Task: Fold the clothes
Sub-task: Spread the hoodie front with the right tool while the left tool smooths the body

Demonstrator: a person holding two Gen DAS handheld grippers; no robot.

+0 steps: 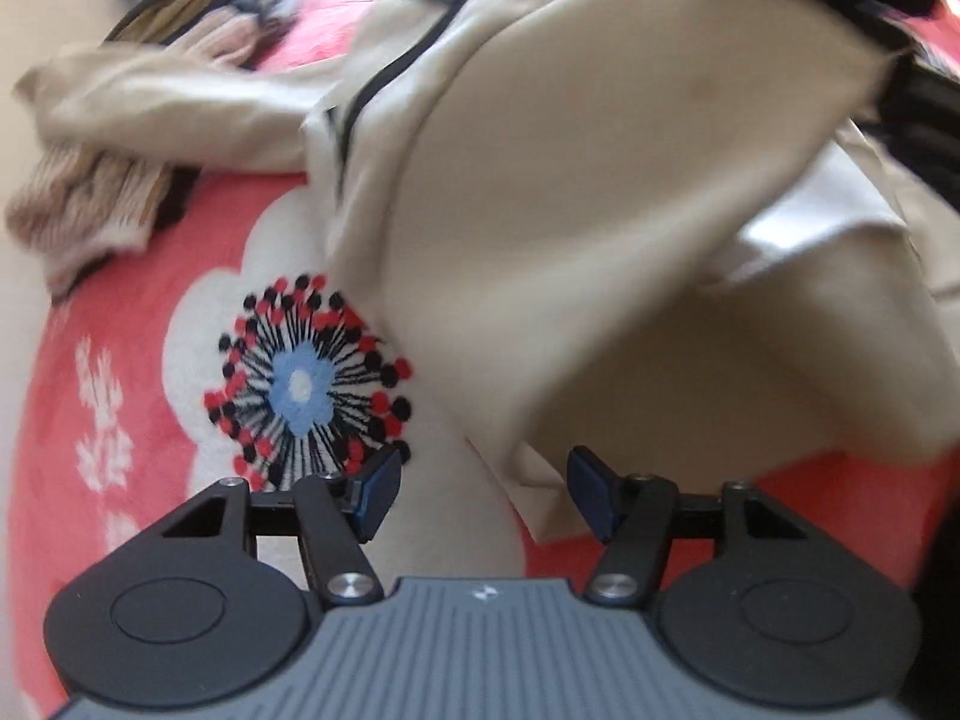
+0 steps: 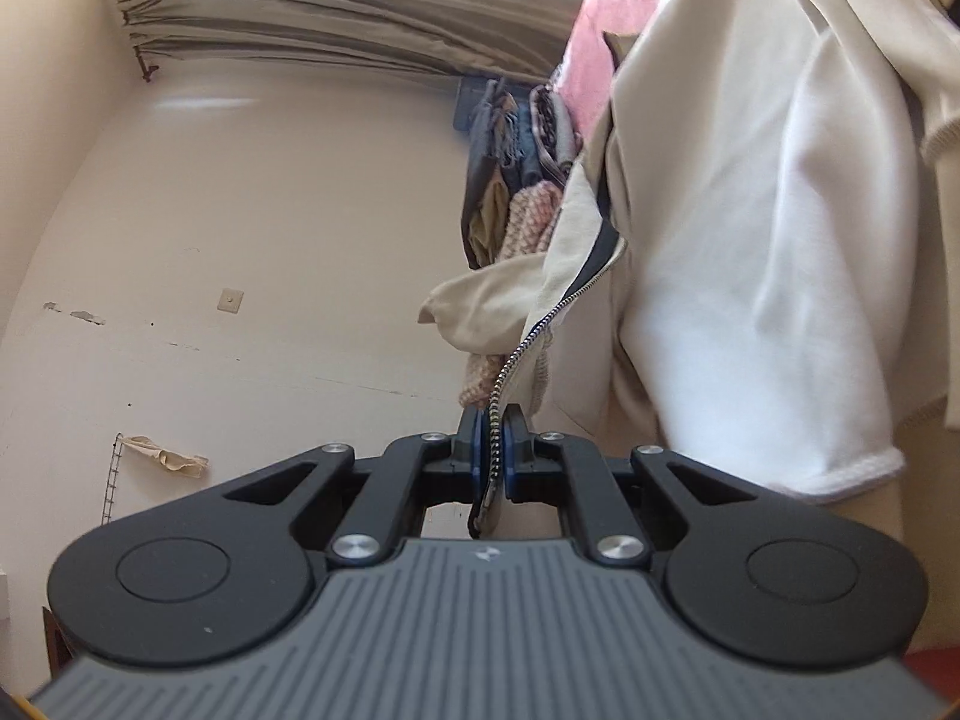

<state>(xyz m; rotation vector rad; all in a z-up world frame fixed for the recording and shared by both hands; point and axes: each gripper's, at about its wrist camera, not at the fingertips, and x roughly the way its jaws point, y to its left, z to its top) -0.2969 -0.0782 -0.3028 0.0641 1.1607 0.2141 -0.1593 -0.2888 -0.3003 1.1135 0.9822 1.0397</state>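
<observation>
The right gripper [image 2: 493, 450] pinches the soft jacket [image 1: 540, 210] at its zipper [image 2: 516, 354]; the left gripper [image 1: 483, 495], half open and empty, should take the hem at lower centre.

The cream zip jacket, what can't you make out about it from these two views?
- Whole shape: the cream zip jacket runs off the top and right edges of the left wrist view, and motion blur smears it.
- Zip's lower end: hidden between the pads of the right hand-held gripper.
- Piled clothes behind: too small to identify.
</observation>
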